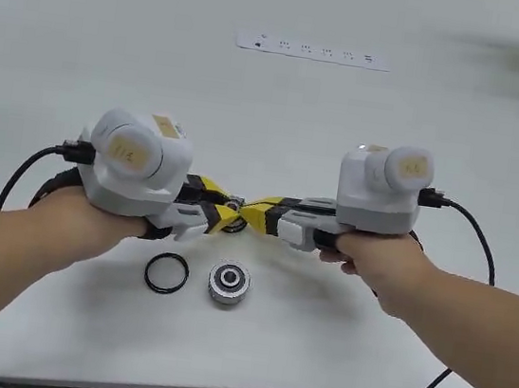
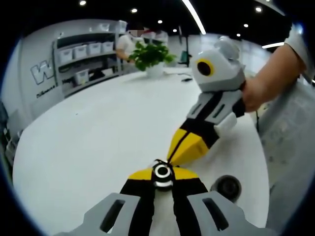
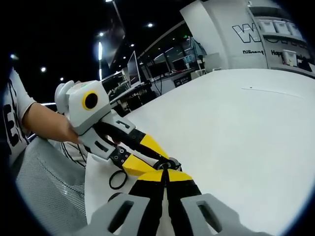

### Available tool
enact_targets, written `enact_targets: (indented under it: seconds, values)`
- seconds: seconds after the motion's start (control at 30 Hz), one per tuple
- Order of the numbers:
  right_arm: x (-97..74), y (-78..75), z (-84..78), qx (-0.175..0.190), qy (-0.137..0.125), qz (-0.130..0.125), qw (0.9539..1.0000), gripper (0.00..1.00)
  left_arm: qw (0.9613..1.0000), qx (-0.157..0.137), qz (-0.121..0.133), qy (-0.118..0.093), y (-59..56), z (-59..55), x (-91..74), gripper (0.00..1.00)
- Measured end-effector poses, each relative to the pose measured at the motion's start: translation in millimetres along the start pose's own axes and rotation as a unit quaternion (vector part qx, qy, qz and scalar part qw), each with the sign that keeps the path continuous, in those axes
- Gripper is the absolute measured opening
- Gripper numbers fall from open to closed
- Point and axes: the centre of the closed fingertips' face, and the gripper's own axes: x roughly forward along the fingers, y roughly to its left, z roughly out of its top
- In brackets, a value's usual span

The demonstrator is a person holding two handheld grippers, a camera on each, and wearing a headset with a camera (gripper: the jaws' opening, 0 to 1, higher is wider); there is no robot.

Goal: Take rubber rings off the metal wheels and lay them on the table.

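One wheel [image 2: 162, 173] clamped in left tongs [image 2: 162, 179], right tongs [image 3: 166, 171] pressed together at it, loose ring [image 1: 166, 273] on table [image 1: 345, 129].

Head view looks down; facing gripper views closely share the wheel [image 2: 162, 173].

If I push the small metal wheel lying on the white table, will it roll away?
The small round metal wheel lies flat on its face on the white table, so a push would probably slide it, not roll it. It looks like solid metal, so likely heavy for its size. Its shiny rim may be slippery.
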Motion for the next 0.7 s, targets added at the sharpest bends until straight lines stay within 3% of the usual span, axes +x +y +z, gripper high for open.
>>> enact_targets:
  seconds: [0.53, 0.63, 0.67, 0.7]
  values:
    - [-1.5, 3.9, 2.7, 0.021, -0.014, 0.020, 0.9995, 0.00, 1.0000, 0.002, -0.005, -0.003, -0.7, -0.3, 0.1, 0.13]
    - [-1.6, 7.4, 4.3, 0.023, -0.017, 0.029, 0.9992, 0.00, 1.0000, 0.002, -0.006, -0.004, -0.7, -0.5, 0.4, 0.13]
    - [-1.4, 12.9, 6.8, 0.039, -0.024, 0.042, 0.9981, 0.00, 1.0000, 0.002, -0.006, -0.005, -0.4, -0.5, 0.5, 0.13]
    - [-1.5, 12.5, 6.8, 0.030, -0.022, 0.037, 0.9986, 0.00, 1.0000, 0.002, -0.006, -0.004, -0.3, -0.6, 0.6, 0.13]
